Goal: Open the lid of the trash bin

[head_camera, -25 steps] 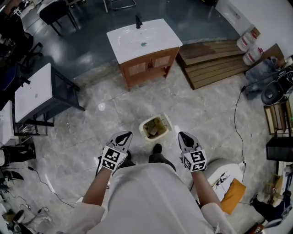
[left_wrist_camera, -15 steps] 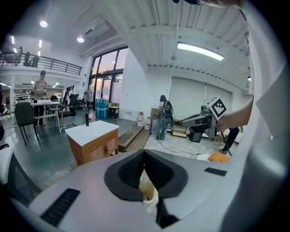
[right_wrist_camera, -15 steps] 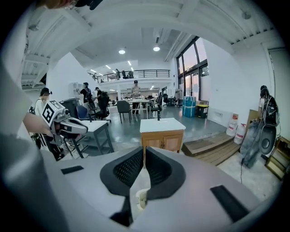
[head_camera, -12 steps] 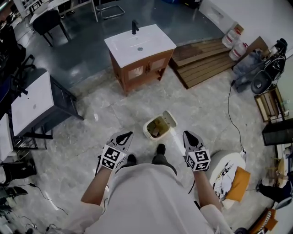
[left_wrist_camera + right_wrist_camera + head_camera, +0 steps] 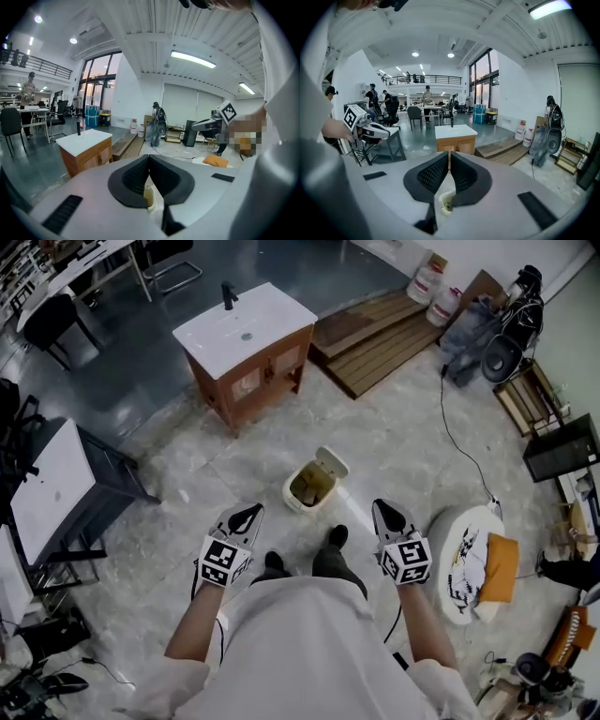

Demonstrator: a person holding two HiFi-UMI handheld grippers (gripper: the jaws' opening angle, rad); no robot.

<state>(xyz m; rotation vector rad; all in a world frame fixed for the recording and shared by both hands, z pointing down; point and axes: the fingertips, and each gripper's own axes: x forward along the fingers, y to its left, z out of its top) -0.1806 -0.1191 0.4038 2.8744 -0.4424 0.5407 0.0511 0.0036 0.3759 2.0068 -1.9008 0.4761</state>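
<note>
A small cream trash bin stands on the marble floor with its lid tipped up at the far side and brown contents showing. My left gripper hovers to the bin's near left, shut and empty. My right gripper hovers to its near right, also shut with nothing between the jaws. In the left gripper view the closed gripper has the bin showing below the pads. The right gripper view shows that gripper closed too, with the bin below.
The person's shoes stand just before the bin. A wooden vanity with a white sink stands beyond it, and wooden planks lie at the back right. A dark-framed table is at the left, and a round white object and a cable at the right.
The head view has swung, so the room has slid left in the picture. Both shut grippers rose a little and now sit slightly farther from the bin. The lid stays open.
</note>
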